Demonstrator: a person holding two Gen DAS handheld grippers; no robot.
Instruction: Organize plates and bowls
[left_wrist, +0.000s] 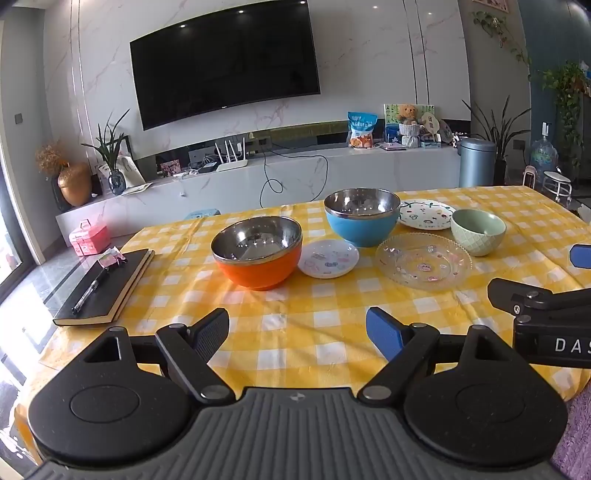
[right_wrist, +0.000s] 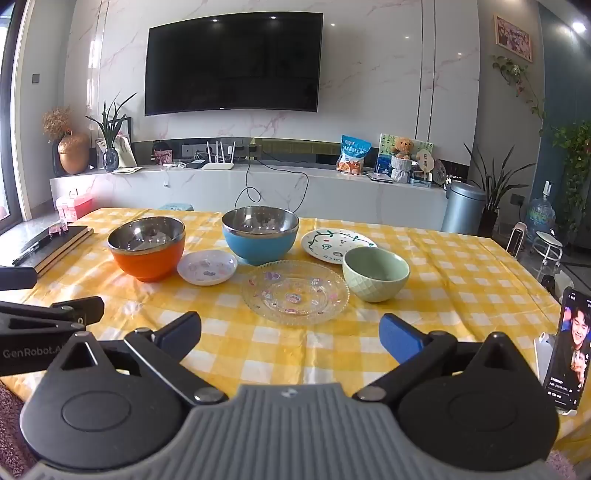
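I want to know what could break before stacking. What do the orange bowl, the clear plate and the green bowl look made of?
Orange bowl: mirror-like inside, so likely steel; matte orange shell, plastic or coated.
Clear plate: see-through with a beaded rim and printed figures; glass or clear plastic, cannot tell.
Green bowl: opaque, glossy pale green, embossed diamond pattern; probably glazed ceramic.

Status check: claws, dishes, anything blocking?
Left claw and right claw open, empty, short of the dishes. Orange bowl, blue bowl, green bowl, glass plate unstacked on the table. Nothing blocking.
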